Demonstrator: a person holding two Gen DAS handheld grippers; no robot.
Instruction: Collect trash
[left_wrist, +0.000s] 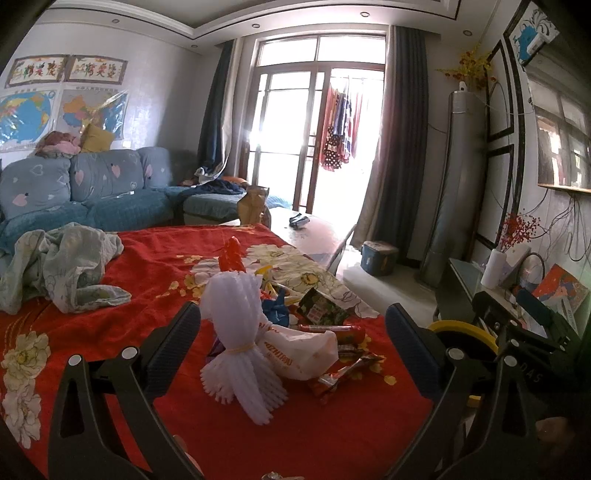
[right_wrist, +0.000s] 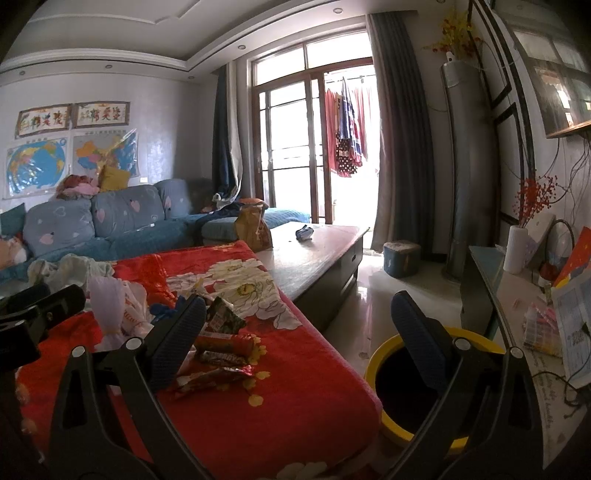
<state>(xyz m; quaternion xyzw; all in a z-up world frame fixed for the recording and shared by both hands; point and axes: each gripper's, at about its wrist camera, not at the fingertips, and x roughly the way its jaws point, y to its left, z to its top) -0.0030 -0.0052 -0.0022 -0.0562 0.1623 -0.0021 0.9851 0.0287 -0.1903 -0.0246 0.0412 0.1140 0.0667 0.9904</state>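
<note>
Both grippers hover with fingers spread wide, nothing held, over litter on a red floral blanket (left_wrist: 147, 266).

The left gripper (left_wrist: 293, 332) frames a white ribbed foam sleeve bundle (left_wrist: 240, 339) beside crinkled red foil wrappers (right_wrist: 221, 345). The right gripper (right_wrist: 299, 325) hangs between these wrappers and the yellow-rimmed round bin (right_wrist: 373, 365). Pinching one light piece at a time, low and centred, looks wisest.

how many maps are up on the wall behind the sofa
2: a blue world map poster on the left, and a colourful country map poster right beside it, both below two framed embroidery pictures. None seem hidden.
</note>
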